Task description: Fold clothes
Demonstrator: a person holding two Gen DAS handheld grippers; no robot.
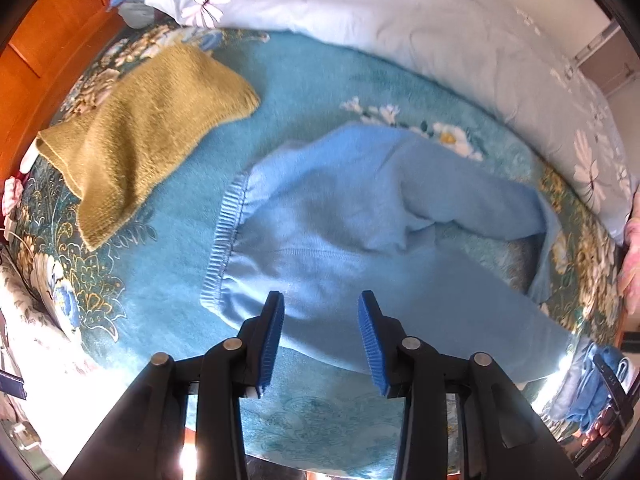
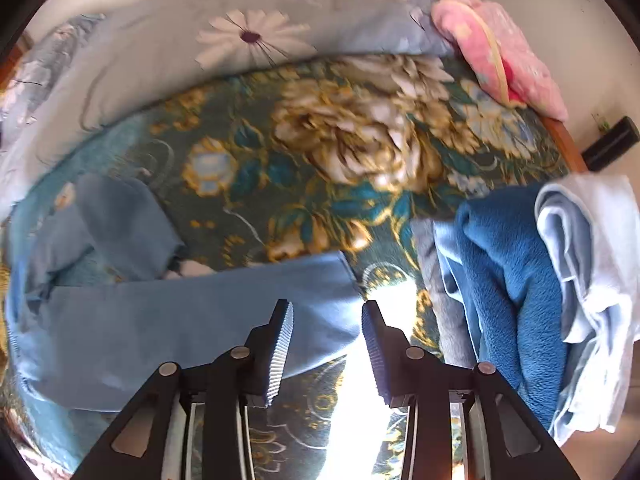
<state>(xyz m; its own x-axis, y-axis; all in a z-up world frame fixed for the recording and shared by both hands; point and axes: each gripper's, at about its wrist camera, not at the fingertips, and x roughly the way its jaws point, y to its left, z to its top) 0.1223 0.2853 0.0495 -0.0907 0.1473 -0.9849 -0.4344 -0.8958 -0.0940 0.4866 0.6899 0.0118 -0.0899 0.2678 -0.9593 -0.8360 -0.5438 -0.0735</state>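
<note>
Light blue sweatpants (image 1: 340, 236) lie spread on a teal floral blanket (image 1: 304, 80), ribbed waistband (image 1: 224, 240) to the left, one leg folded across the other. My left gripper (image 1: 322, 312) hovers over the waist end, jaws apart, blue pads (image 1: 274, 336) clear of the cloth. In the right wrist view a leg of the sweatpants (image 2: 192, 312) runs flat to the left. My right gripper (image 2: 327, 320) is open above its cuff end, and the grey ribbed pads (image 2: 280, 344) hold nothing.
A folded olive knit garment (image 1: 148, 128) lies at the blanket's upper left. A pale flowered duvet (image 1: 420, 20) bounds the far side. A heap of blue and white clothes (image 2: 528, 288) sits at the right edge, with a pink cloth (image 2: 500, 44) beyond. A wooden headboard (image 1: 52, 36) stands at left.
</note>
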